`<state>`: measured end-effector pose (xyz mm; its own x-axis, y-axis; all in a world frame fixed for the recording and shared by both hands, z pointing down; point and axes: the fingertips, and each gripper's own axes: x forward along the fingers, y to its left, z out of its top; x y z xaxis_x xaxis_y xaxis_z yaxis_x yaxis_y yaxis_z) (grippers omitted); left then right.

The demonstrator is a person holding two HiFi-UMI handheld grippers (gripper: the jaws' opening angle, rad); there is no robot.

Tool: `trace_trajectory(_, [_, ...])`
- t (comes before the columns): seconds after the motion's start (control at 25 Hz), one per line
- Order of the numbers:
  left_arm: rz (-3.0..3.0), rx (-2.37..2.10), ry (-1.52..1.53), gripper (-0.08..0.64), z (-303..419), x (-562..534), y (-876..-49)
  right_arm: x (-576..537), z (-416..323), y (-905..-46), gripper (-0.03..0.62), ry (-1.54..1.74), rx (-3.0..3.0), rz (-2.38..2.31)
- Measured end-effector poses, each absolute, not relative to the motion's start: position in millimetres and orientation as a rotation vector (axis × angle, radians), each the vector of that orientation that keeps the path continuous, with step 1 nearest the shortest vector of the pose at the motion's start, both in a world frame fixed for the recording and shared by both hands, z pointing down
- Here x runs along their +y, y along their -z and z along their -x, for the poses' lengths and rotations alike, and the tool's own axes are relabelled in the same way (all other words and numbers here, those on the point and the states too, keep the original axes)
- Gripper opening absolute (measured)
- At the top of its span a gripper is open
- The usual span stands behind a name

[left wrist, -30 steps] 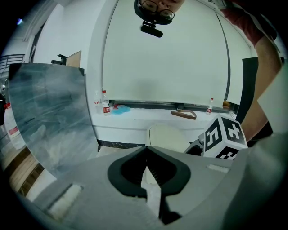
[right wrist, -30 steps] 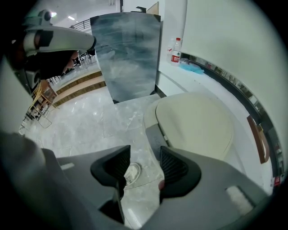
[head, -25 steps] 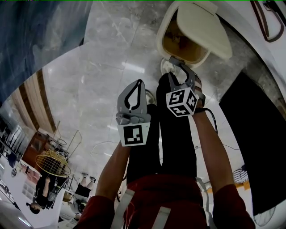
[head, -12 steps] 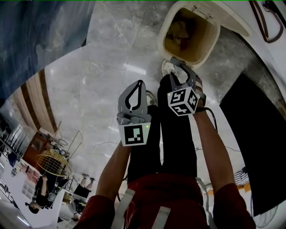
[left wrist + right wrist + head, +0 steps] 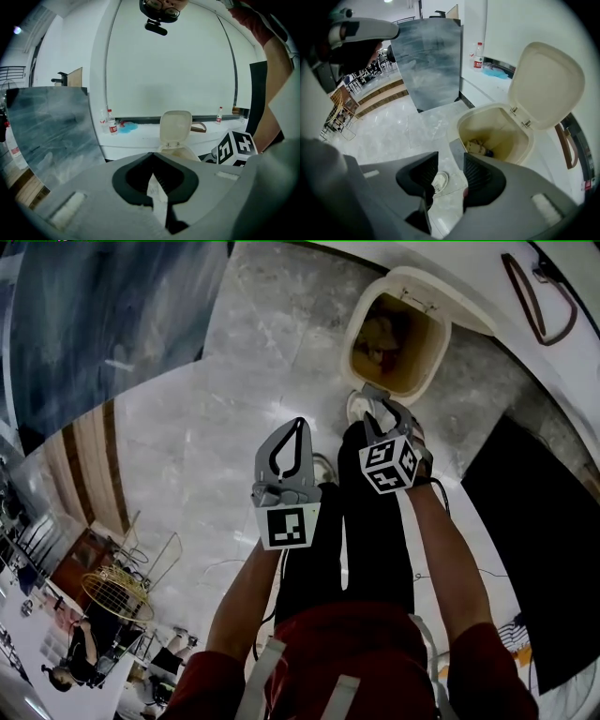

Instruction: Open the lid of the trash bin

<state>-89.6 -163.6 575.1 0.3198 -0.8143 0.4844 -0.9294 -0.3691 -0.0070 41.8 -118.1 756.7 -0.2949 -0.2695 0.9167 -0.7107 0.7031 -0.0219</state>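
Note:
The cream trash bin [image 5: 361, 329] stands open by the white wall, with its lid [image 5: 546, 84] swung upright and some rubbish [image 5: 476, 147] at the bottom. In the left gripper view the bin's lid [image 5: 176, 126] stands up behind the jaws. My right gripper [image 5: 380, 401] hangs just in front of the bin and points steeply down. Its jaws have just been closing, stand apart, and hold nothing. Through the gap of the right gripper [image 5: 451, 161] I see floor and a white shoe tip [image 5: 439, 180]. My left gripper [image 5: 298, 423] is further left and shut on a white scrap of paper [image 5: 157, 197].
A grey-blue board [image 5: 103, 324] leans at the left and a black panel [image 5: 534, 549] stands at the right. Water bottles [image 5: 111, 123] sit on the white ledge behind the bin. A wire basket [image 5: 117, 594] and people are far off on the marble floor.
The lid has swung from half over the bin to fully upright. The left gripper has risen a little. The right gripper has stayed near the bin's front.

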Motion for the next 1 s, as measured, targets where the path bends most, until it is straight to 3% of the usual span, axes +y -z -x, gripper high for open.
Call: trace_trajectory(1.0, [-2.413, -1.722, -0.372, 0.006, 140.4, -83.4, -397.7, -36.0, -29.1, -557.3, 0.160, -0.578, -1.944, -1.063])
